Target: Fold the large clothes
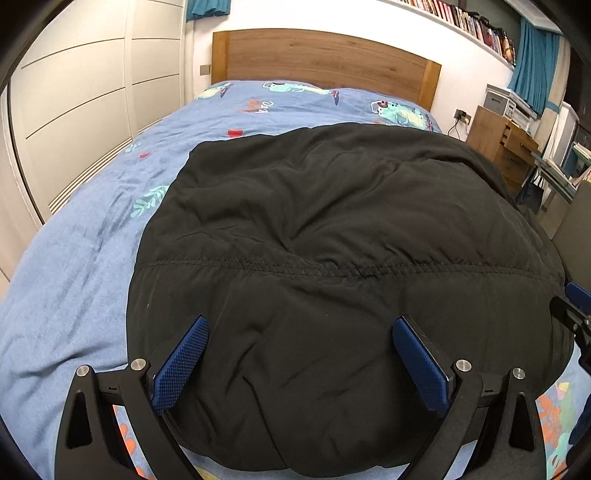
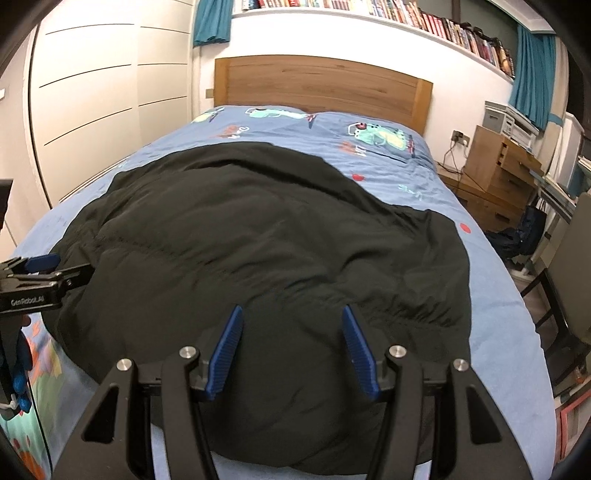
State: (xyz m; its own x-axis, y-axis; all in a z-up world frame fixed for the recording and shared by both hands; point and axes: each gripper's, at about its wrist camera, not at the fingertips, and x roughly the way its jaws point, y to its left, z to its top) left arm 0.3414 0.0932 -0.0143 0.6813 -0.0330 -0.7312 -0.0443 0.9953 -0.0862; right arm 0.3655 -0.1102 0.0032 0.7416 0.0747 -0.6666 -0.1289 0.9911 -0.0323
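A large black padded garment lies spread on the bed, with a stitched seam across it; it also fills the right wrist view. My left gripper is open and empty, its blue pads wide apart just above the garment's near edge. My right gripper is open and empty over the near part of the garment. The left gripper also shows at the left edge of the right wrist view, and part of the right gripper shows at the right edge of the left wrist view.
The bed has a blue patterned cover and a wooden headboard. White wardrobe doors stand on the left. Wooden drawers, a chair and clutter stand on the right. A bookshelf runs along the wall.
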